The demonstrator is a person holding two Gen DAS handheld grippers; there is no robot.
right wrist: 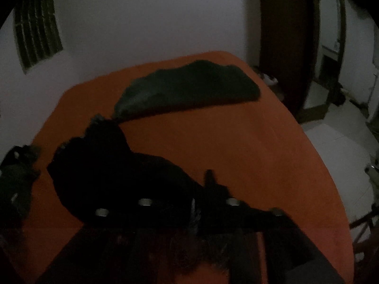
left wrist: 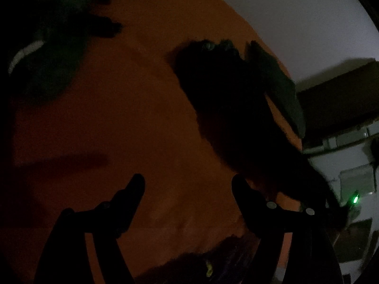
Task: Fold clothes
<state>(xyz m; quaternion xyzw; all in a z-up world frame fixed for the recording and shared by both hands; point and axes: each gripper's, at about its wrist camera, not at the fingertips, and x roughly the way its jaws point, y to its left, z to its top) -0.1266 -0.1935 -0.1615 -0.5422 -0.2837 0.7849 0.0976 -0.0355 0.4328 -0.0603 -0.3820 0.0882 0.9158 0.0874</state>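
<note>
On the orange table, black garment lengthwise (diagonal).

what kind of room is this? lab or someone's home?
Probably a home, dimly lit: a table under an orange cloth with dark clothes on it, a wooden door, and a tiled floor beyond.

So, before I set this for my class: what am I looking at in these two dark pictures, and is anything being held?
A person holds a two-finger gripper in each hand; a camera on each looks along its fingers. The left view shows the left gripper open and empty above an orange table. The right view shows the right gripper, half hidden by a black garment; whether it grips is unclear. A dark green garment lies beyond.
</note>
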